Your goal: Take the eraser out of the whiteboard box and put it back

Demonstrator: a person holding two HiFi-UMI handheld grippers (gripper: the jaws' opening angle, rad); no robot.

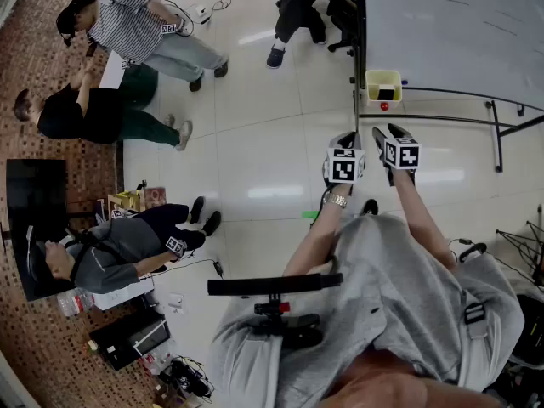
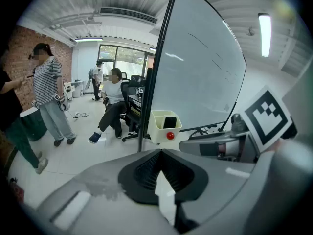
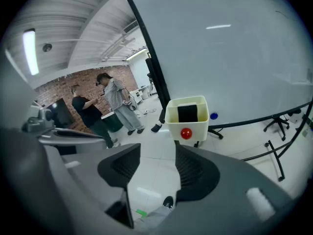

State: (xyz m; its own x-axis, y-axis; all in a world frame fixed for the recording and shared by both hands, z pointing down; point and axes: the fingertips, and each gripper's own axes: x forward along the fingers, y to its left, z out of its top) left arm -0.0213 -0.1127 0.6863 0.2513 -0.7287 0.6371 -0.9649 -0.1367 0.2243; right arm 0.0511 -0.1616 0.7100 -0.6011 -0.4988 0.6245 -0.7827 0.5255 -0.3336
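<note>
Eraser [image 1: 386, 93], apparently, inside whiteboard box [image 1: 371, 82]

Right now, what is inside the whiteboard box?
A black eraser stands upright inside the whiteboard box. Its lower part is covered by the front wall, so anything beneath or behind it cannot be seen.

approach: bare floor [image 3: 151, 177] up to whiteboard box [image 3: 198, 130] | box top: open | behind box: whiteboard [image 3: 234, 58] blocks

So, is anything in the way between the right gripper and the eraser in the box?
Nothing visible. The right gripper, jaws apart, faces the box, with only floor in between. The eraser stands inside, its top showing above the front wall.
</note>
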